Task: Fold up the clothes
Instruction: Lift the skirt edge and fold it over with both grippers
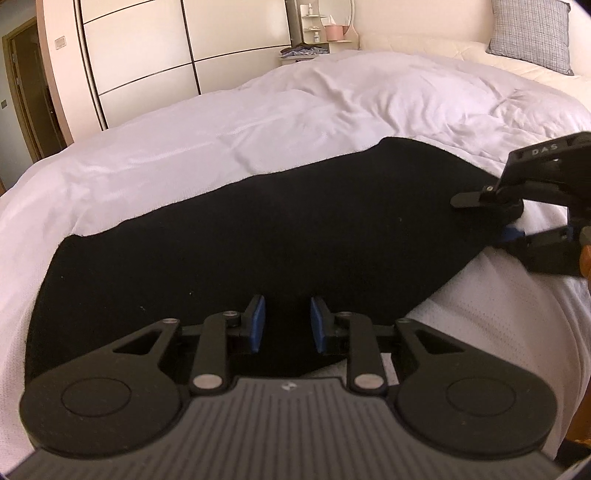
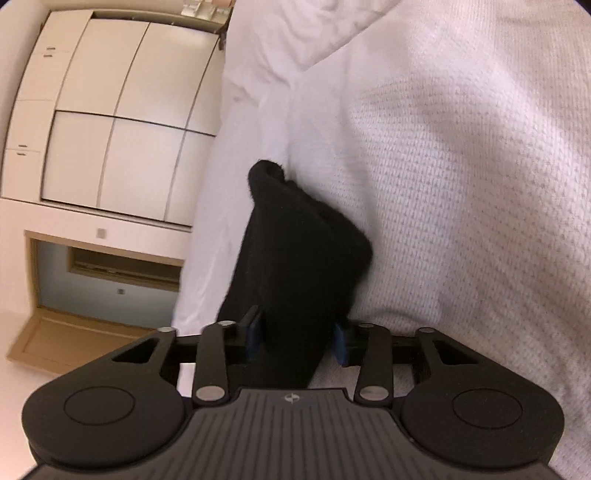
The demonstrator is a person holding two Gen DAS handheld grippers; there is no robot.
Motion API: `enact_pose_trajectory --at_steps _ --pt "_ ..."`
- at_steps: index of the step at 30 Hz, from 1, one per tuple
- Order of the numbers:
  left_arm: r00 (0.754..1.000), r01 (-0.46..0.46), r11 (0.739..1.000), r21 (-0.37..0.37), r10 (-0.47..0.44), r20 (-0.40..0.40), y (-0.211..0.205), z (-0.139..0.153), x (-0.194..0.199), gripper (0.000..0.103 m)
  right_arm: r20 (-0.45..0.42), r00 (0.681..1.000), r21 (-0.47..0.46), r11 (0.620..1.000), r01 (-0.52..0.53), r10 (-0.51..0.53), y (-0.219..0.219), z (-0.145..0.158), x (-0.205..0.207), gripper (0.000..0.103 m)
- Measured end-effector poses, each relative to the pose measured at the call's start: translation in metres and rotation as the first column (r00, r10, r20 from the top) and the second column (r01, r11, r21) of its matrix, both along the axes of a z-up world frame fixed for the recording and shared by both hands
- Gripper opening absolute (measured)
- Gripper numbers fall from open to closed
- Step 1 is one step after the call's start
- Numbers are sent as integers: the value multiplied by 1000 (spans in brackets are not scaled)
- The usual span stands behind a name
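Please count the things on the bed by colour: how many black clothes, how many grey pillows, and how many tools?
Black: 1, black garment
Grey: 1, pillow
Tools: 2, left tool, right tool
Total: 4

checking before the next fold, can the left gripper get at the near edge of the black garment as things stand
Probably yes. The left gripper is open right over the black garment, nothing between. The right gripper is off at its far right end, out of the way.
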State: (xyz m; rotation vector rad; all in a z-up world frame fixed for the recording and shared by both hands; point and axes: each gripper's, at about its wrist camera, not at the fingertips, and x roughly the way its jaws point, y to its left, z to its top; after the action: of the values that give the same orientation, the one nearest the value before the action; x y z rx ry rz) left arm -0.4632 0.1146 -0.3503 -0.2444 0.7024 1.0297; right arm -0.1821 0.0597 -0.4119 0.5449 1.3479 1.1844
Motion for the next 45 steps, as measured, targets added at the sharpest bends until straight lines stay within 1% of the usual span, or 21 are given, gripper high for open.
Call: enact_pose_trajectory --at_steps 2,4,6,10,11,13,15,17,20,23,24,26,30,31,33,35,40,42,43,44,45 --pt "1000 4 1000 -15 -4 8 3 5 -2 23 167 985 -30 999 -33 37 4 18 -10 26" --pt "998 5 999 -40 -3 62 7 16 -13 24 360 929 -27 996 -80 84 3 42 -26 25" --pt "987 -15 997 -79 28 159 14 29 -33 24 536 835 -16 990 -137 124 7 67 -45 25" --pt "938 -91 980 -179 145 316 38 40 -87 21 736 655 0 968 -252 170 19 103 -82 25" --pt "921 -98 973 -208 168 352 43 40 -101 21 779 601 -3 959 -285 181 21 109 -94 25" --pt "887 -110 959 -260 213 410 53 40 -127 21 862 468 -16 935 -354 192 26 120 -122 25" --pt "866 -126 948 -291 248 434 59 38 -145 20 915 347 -42 904 -426 206 24 125 -153 25" --pt "824 -114 935 -335 278 494 64 35 -164 20 949 232 -75 870 -487 212 27 125 -183 25" --pt "751 -78 916 -394 313 581 68 26 -187 20 962 102 -145 795 -589 252 31 108 -223 25" --pt "678 -46 888 -457 364 639 69 11 -203 21 960 -28 -224 703 -675 279 34 89 -263 23" --pt "648 -33 878 -477 382 659 70 6 -207 21 952 -83 -269 677 -685 295 29 79 -275 23" --pt "582 1 861 -508 413 701 73 -3 -212 27 944 -143 -313 669 -674 298 24 61 -287 23" --pt "439 79 825 -559 475 763 78 -21 -222 35 944 -162 -318 657 -683 288 20 54 -287 23" --pt "413 92 817 -569 488 769 81 -24 -223 38 944 -166 -319 655 -686 286 20 54 -286 23" --pt "402 100 802 -589 509 761 88 -26 -220 44 944 -183 -323 649 -689 276 16 55 -283 23" --pt "417 106 790 -604 516 748 91 -28 -212 46 945 -191 -322 649 -689 266 12 53 -282 23" --pt "485 109 782 -613 497 720 106 -27 -191 47 947 -201 -318 646 -694 251 10 47 -285 23" --pt "547 89 791 -606 470 693 110 -24 -184 36 948 -202 -315 643 -698 245 9 45 -285 23" --pt "581 73 795 -603 457 673 111 -24 -181 17 950 -192 -308 638 -706 245 8 46 -282 23" --pt "599 66 798 -599 449 663 112 -26 -179 17 953 -179 -298 633 -715 246 7 46 -279 26" --pt "607 66 801 -596 442 660 111 -28 -179 17 955 -165 -287 627 -724 247 6 47 -276 32"
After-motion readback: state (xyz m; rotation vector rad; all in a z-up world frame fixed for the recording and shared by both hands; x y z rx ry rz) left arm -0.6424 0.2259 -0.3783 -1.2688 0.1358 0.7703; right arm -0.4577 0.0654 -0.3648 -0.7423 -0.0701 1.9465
